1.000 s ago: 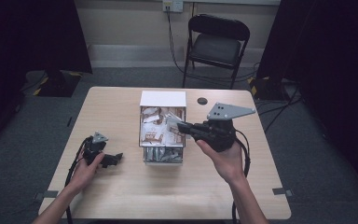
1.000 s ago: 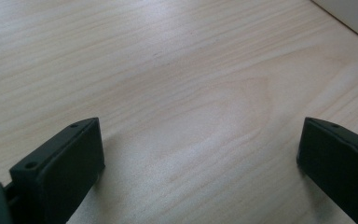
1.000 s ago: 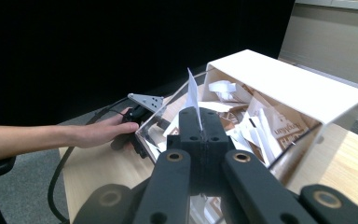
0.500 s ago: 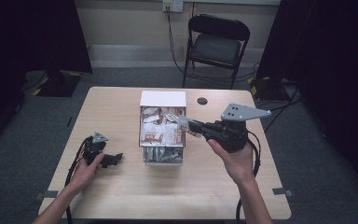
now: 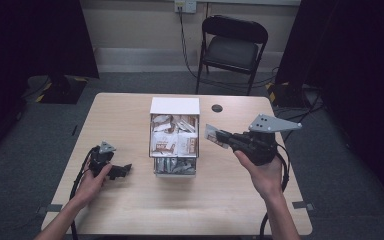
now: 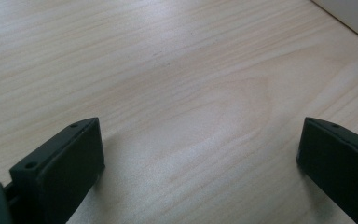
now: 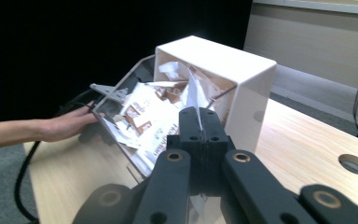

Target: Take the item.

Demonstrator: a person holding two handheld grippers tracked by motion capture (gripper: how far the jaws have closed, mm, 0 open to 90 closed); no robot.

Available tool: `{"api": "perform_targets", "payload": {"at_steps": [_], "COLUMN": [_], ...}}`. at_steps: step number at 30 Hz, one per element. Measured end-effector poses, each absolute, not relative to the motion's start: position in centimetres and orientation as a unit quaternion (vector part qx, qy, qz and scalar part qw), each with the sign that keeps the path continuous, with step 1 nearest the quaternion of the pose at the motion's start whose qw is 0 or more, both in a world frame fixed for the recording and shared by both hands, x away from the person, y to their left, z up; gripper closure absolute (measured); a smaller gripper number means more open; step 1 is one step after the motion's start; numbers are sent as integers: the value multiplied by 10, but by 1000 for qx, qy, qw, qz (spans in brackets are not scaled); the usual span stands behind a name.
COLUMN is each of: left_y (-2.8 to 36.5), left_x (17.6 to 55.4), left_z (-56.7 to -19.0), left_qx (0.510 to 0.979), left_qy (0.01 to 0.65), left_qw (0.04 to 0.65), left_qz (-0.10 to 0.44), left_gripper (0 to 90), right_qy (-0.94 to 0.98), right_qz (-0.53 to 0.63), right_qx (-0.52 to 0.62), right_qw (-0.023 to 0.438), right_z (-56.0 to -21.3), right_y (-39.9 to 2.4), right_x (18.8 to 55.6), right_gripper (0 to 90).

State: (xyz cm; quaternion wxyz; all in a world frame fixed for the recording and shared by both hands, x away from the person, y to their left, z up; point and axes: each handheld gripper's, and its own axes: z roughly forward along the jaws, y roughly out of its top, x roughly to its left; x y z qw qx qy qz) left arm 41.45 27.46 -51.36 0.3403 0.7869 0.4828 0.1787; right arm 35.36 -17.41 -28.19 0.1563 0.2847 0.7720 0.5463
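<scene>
Wood table (image 5: 130,115); right hand-held gripper (image 5: 219,136) pinches packet (image 5: 211,133) (print unreadable); left hand-held gripper (image 5: 125,169) agape.

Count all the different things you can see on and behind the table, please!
Hand-held gripper: 2, the left hand-held gripper and the right hand-held gripper, which is pinching a packet
White drawer box stuffed with packets: 1
Table: 1
Folding chair: 1
Total: 5 things, with the packets too jumbled to count.
</scene>
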Motion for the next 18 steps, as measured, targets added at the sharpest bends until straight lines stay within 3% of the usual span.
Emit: {"api": "perform_targets", "payload": {"at_steps": [18], "left_y": [275], "left_x": [415], "left_z": [-513], "left_qx": [790], "left_qy": [480], "left_qw": [336], "left_qz": [180], "left_gripper": [1], "right_qy": [764], "right_qz": [530], "right_qx": [334], "right_qw": [157], "right_z": [-314], "right_y": [-194], "right_x": [379], "right_gripper": [900]}}
